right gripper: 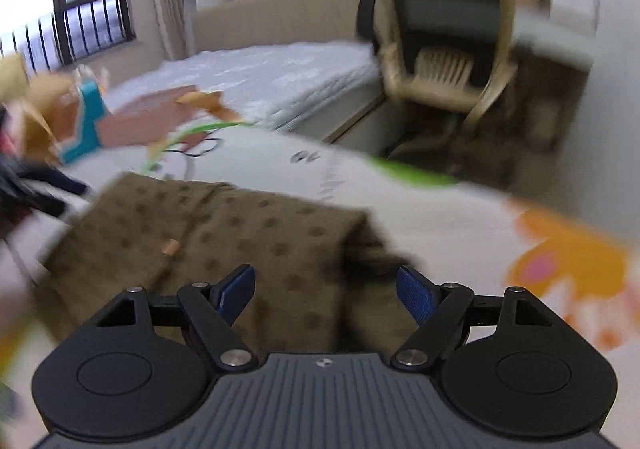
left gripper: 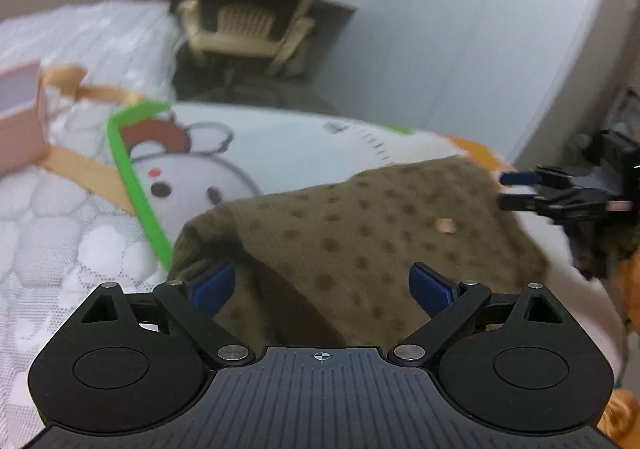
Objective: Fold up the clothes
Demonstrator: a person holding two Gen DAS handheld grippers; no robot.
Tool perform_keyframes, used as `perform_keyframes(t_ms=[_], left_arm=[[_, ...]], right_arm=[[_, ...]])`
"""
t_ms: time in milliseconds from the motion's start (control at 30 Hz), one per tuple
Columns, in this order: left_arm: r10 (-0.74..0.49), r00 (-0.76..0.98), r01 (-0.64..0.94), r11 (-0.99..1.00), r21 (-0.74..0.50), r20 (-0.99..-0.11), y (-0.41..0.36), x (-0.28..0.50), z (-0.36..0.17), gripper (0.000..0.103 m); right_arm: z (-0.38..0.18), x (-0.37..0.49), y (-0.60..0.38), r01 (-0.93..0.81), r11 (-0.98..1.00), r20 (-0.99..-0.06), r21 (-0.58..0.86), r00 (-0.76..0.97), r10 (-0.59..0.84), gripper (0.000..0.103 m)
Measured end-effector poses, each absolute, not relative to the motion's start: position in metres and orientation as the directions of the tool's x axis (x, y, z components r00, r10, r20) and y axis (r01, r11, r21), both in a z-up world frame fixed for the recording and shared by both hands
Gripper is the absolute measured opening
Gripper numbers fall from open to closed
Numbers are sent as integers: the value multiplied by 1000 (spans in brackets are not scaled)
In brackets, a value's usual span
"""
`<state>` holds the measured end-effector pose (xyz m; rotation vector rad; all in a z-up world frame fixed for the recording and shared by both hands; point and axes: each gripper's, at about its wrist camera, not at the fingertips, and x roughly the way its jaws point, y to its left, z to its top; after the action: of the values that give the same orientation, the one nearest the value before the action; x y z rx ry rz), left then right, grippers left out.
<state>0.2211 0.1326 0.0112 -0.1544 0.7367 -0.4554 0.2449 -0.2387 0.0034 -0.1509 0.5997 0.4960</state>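
On the cartoon-printed mat (left gripper: 280, 153) spread over the bed (left gripper: 60, 249) lies the folded brown spotted garment (left gripper: 360, 233), with the left gripper (left gripper: 322, 287) and right gripper (right gripper: 326, 291) each spread wide over it, grasping nothing, a chair (right gripper: 444, 49) beyond.

text: none legible | white printed mat (right gripper: 280, 157): small dark marks, too blurred to read

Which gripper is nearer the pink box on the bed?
Left. The left gripper is at the garment's end toward the pink box; the right gripper is at the far end.
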Motion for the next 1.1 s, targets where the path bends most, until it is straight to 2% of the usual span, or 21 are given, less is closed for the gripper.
perform_keyframes(t_ms=[100,167,267,433,533,667,867,1100], left_arm=[[-524,660,390,851,-350,-538,120,225,18,101],[-545,658,392,837,-381,-521,105,239,11,101],[-511,663,297,850,-435,-547,92,265,-18,102],[-478,661,230,863,-449,-578,91,269,-39,102],[-458,654,257,883,-392,-602,89,263,-44,102],[-448,667,223,883,-414,-596,95,263,-49,102],[-409,695,210,902,-377,-592,81,231,-31,102],[-307,716,151,945,-290,-627,74,207,-33,102]], right_arm=[[20,248,-218,-551,834,-493,8,723,483,79],[21,263,-200,-605,793,-467,70,683,562,85],[-8,288,-172,-648,743,-554,167,562,614,87],[-18,257,-176,-626,763,-596,161,555,581,88],[-24,238,-177,-613,775,-620,156,550,560,97],[-43,224,-174,-565,812,-667,147,550,503,100],[-52,214,-165,-479,865,-657,147,607,447,103],[-51,213,-175,-464,863,-647,200,599,472,103]])
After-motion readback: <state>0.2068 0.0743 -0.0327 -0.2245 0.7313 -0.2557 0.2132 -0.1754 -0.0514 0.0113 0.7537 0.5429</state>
